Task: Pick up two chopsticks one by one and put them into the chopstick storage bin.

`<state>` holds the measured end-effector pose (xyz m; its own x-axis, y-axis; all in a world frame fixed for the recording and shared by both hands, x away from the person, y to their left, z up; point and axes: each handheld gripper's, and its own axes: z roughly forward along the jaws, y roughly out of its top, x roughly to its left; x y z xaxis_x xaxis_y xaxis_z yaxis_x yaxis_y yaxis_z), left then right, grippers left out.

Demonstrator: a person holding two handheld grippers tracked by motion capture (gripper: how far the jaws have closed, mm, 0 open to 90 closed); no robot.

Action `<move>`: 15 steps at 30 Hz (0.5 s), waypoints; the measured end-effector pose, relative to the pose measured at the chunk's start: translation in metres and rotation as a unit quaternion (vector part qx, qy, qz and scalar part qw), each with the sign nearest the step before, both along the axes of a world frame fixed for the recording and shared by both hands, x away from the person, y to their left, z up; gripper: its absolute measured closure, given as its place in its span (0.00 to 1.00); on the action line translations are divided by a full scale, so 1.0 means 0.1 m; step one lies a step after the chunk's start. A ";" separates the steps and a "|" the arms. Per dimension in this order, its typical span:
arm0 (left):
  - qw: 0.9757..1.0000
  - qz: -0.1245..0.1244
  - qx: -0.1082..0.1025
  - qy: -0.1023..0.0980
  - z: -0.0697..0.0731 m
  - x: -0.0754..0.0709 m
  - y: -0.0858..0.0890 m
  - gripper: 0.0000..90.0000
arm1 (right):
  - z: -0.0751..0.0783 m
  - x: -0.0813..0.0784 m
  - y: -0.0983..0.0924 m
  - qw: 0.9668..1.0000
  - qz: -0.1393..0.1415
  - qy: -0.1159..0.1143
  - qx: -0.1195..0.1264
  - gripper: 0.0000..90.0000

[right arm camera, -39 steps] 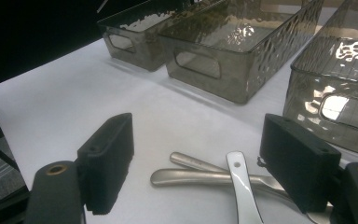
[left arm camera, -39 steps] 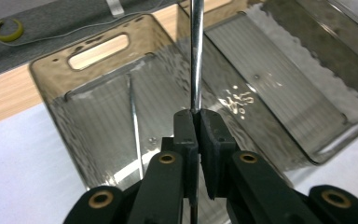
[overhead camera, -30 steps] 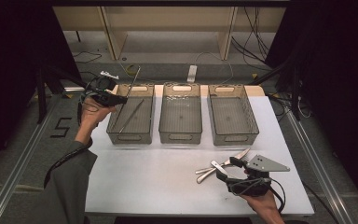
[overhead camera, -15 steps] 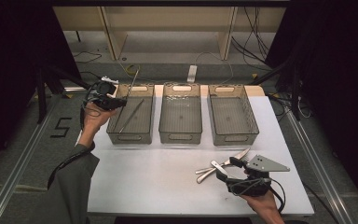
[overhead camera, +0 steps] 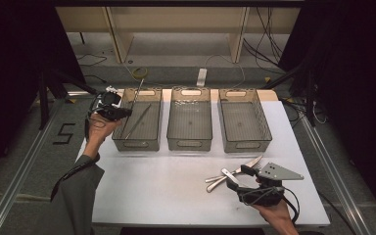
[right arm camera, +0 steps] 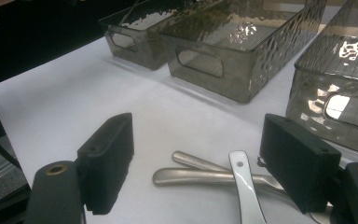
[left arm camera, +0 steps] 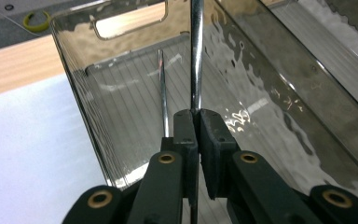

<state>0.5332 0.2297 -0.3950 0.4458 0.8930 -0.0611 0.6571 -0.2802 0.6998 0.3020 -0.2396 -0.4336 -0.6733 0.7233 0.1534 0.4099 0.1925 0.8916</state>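
The thin, straight, shiny metal rod [left arm camera: 196, 56] stood clamped between the pads of the left gripper [left arm camera: 196, 122], whose black jaws were pressed tight on it. It rose from them over the near left wall of the leftmost smoky, dimpled, clear plastic bin [overhead camera: 152, 128]. A second thin metal rod [overhead camera: 138, 120] lay slantwise on that bin's floor.

The right gripper [right arm camera: 200, 154] hovered low over the white table [overhead camera: 156, 181] with its jaws wide apart, holding nothing. Between and just beyond them lay a small heap of silver cutlery handles [right arm camera: 205, 175], near the rightmost bin's front.
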 end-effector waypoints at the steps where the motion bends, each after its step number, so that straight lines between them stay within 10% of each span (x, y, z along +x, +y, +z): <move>1: 1.000 -0.001 0.003 0.002 -0.01 0.00 0.00 0.94 | 0.00 0.00 0.00 1.000 0.000 0.000 0.000 0.30; 15: 0.999 0.017 0.017 0.025 -0.15 0.02 -0.02 0.93 | 0.00 0.00 0.01 1.000 0.001 0.000 -0.001 0.30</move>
